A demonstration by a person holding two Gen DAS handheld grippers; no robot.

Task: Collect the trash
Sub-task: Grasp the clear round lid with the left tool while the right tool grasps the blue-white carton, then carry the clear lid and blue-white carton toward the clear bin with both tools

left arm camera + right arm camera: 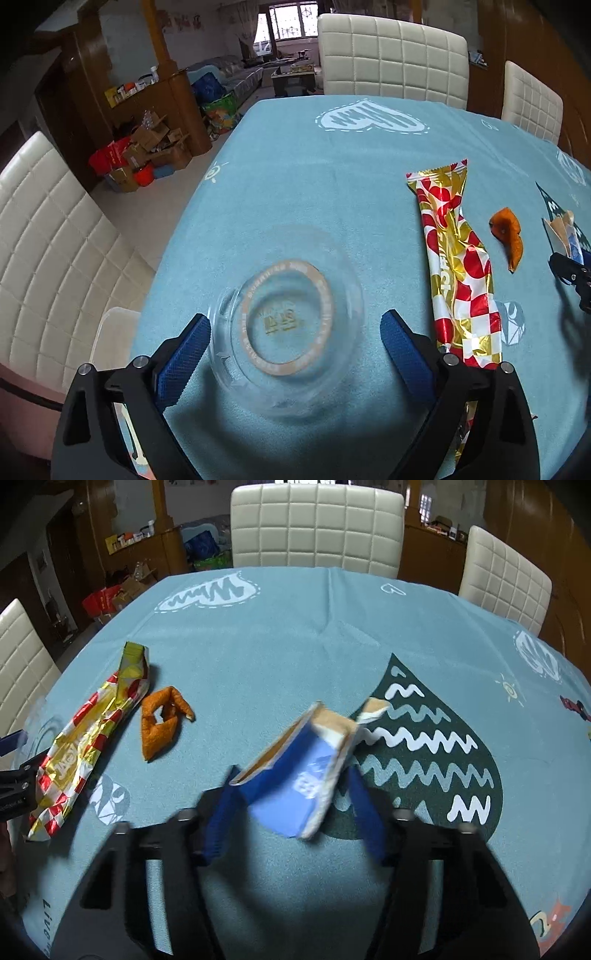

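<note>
Ahead of my left fingers [295,332] the glass bowl [286,321] fills the gap. Just right of it the long foil wrapper [456,266] blocks the way, then the orange peel [508,236]. Between my right fingers [291,786] sits the torn blue carton [299,764]. The far tabletop [314,627] lies bare up to the white chairs [317,524].

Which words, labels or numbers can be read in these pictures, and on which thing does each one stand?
"Live": white letters on the tablecloth, by its near left edge, in the right wrist view.
Gold letters on the snack wrapper: crumpled, not readable.
White print on the blue carton piece: blurred.
Gold print on the glass bowl, on its base and ring: too faint.
</note>
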